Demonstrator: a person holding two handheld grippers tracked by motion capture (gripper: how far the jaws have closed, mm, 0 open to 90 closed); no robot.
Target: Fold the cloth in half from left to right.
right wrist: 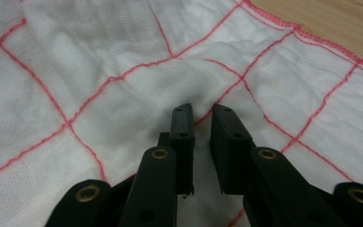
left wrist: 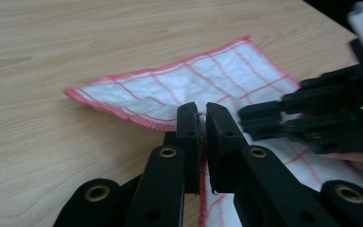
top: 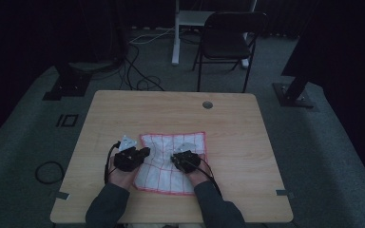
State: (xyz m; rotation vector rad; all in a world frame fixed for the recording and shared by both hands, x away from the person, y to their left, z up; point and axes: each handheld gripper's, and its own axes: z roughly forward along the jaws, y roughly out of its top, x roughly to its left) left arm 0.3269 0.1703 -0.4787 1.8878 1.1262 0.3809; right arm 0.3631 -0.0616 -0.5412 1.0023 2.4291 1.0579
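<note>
Lying flat on the light wooden desk (top: pixel 123 114), the white cotton cloth with a red grid and red stitched hem (top: pixel 173 164) sits near the person's edge, between the two forearms. The left hand-held gripper (left wrist: pixel 202 111) has its jaws closed on the cloth's left hem; in the left gripper view the red edge runs up between the two black pads, which press it with almost no gap. This edge grip probably serves to anchor or lift that side for folding. The right hand-held gripper (right wrist: pixel 202 116) stands over the cloth's inner area, toward its right side. Its jaws are narrowed with a small gap, and a raised ridge of fabric bunches at the tips. Whether the pads actually pinch that ridge cannot be confirmed, since the contact point lies behind the jaw tips.

Limits of visibility:
- The high view is dim; both grippers read as dark shapes and jaw spacing cannot be judged there.
- The near corners of the cloth are partly covered by hands and sleeves.
- The round grey grommet (top: pixel 207 104) in the desk is small; detail is unreadable.
</note>
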